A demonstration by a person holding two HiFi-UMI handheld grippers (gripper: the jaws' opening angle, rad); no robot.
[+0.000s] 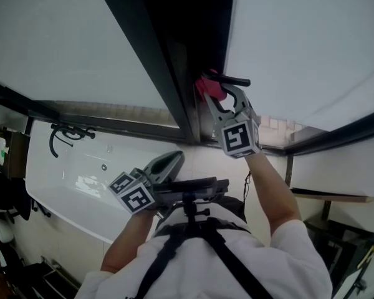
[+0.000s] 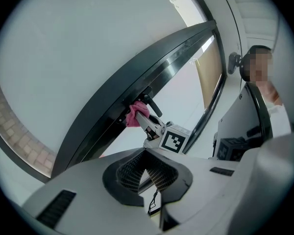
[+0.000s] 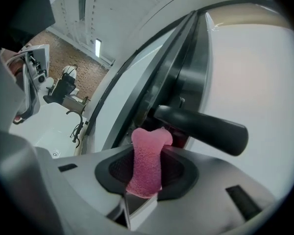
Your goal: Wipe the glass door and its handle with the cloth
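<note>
The glass door has frosted panes in a dark frame, with a black lever handle at the frame's edge. My right gripper is raised to it and shut on a pink cloth, which presses against the frame just under the handle. In the right gripper view the cloth stands up between the jaws of the right gripper, right below the handle. My left gripper hangs lower, near my chest, shut and holding nothing. Its own view shows the left gripper, with the cloth and handle beyond it.
A white bathtub with a black tap lies at the lower left. A dark rail and a shelf run along the right. Dark stands and gear crowd the far left.
</note>
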